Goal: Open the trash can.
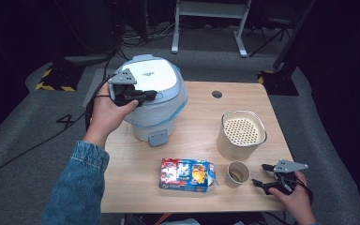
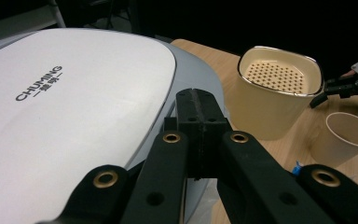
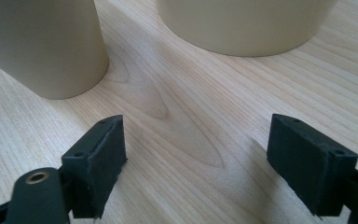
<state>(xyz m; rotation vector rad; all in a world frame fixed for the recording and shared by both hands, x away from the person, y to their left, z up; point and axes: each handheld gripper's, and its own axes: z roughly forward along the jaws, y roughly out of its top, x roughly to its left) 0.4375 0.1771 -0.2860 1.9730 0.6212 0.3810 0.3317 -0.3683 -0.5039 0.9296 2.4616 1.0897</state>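
Dark floor with cables and a white frame lies behind the wooden worktop (image 1: 136, 154). On its far left part stands a rice cooker (image 1: 161, 112) with a white lid (image 2: 70, 116) that is down. The left tongs (image 1: 152, 94) rest over the lid near its front edge, held by the left hand (image 1: 105, 115); their jaws are pressed together with nothing between them. At the right side of the worktop stands a cream container (image 1: 241, 136) with a perforated insert inside. Just in front of it is a paper cup (image 1: 238, 173), upright, and left of the cup lies a colourful carton (image 1: 186, 174) on its side. The right tongs (image 1: 258, 175) lie low at the near right corner, just beside the cup, and they point towards it. Their jaws stand well apart and hold nothing.
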